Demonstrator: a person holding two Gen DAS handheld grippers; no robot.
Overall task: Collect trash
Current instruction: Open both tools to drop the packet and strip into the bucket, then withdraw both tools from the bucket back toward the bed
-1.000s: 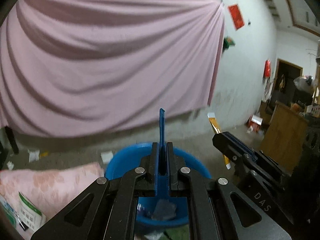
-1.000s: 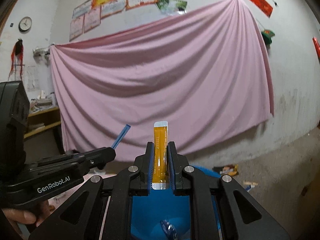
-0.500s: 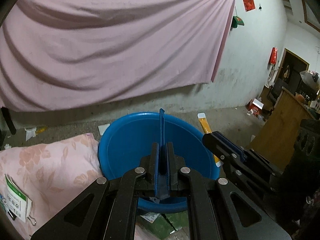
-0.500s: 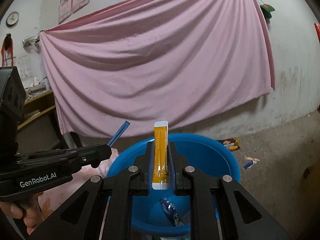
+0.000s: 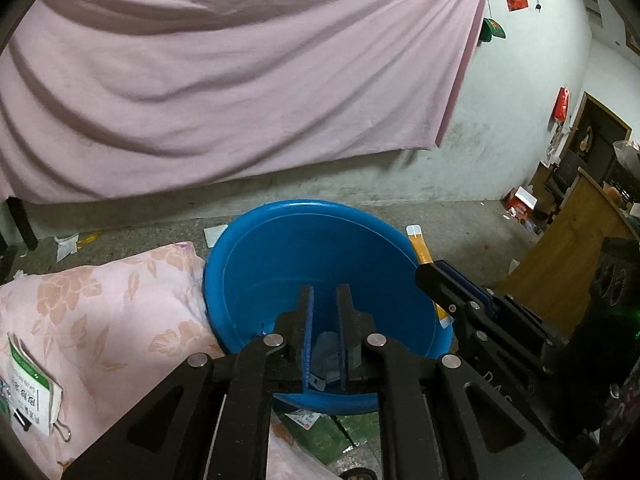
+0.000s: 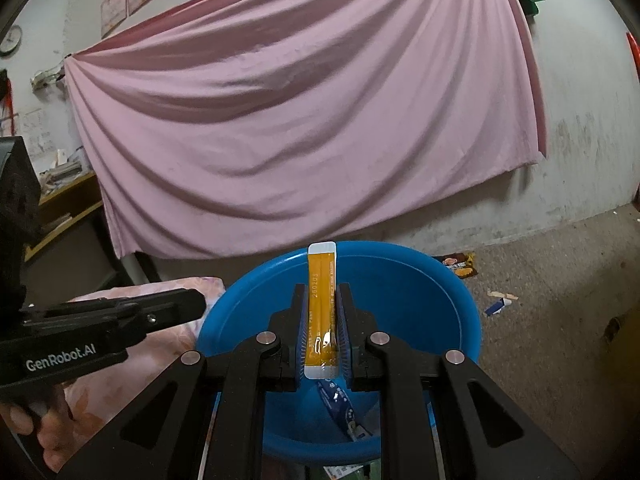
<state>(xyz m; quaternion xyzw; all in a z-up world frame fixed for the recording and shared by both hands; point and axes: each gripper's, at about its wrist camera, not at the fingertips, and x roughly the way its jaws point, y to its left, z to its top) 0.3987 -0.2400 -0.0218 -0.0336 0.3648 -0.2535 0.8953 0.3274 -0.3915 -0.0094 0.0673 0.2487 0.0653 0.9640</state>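
Right tool (image 6: 324, 312) pinches glossy orange sachet (image 6: 321, 300) over round blue basin (image 6: 440, 300).

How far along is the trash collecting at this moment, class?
Done: a blue wrapper lies in the blue basin. In hand: the right gripper holds an orange sachet over it; the left gripper, jaws just opening, is empty. Left: a brown wrapper and a small scrap on the floor.

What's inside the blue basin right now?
The blue basin holds a blue wrapper and a greyish packet; the tools hide the rest of its bottom.
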